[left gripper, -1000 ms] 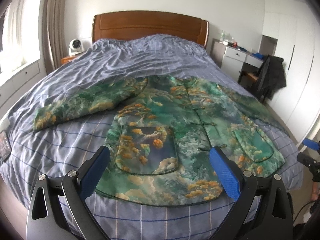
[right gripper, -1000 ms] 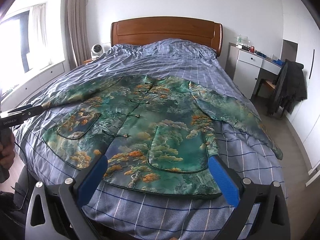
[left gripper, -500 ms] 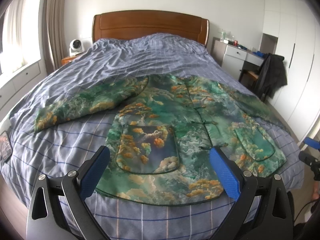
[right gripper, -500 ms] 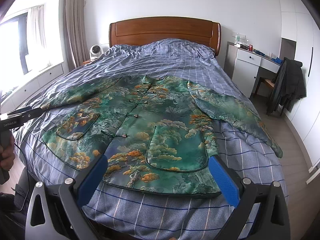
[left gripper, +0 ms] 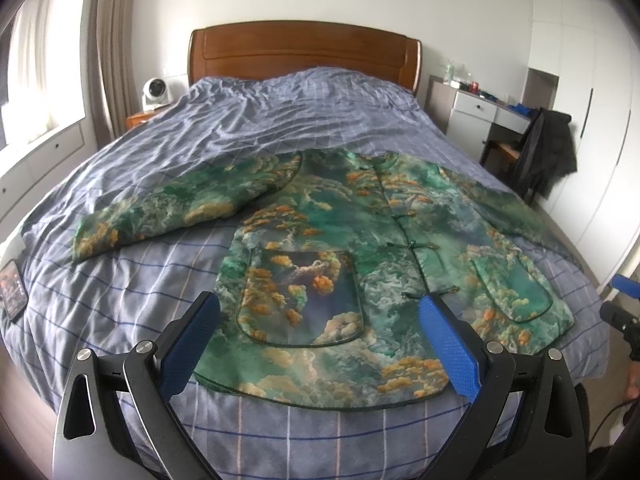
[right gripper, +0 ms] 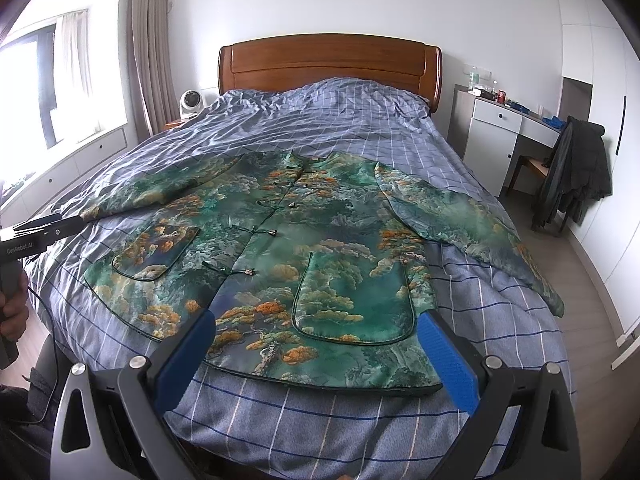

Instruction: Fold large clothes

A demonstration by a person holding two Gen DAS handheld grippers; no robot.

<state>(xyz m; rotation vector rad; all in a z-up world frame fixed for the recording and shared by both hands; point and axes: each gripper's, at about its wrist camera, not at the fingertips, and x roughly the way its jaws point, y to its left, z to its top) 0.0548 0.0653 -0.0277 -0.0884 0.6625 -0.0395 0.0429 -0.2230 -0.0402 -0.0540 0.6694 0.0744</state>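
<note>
Ahead of my left gripper [left gripper: 318,344], whose blue pads are spread wide with nothing between them, the green jacket [left gripper: 344,264] lies flat and buttoned on the blue checked duvet [left gripper: 120,292], sleeves out. From the right wrist, my right gripper [right gripper: 316,354] is likewise released above the jacket's [right gripper: 304,264] hem near the bed's foot.

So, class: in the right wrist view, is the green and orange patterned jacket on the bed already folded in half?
No: the green and orange patterned jacket lies flat and fully spread on the blue checked bedcover, both sleeves extended outward.
</note>
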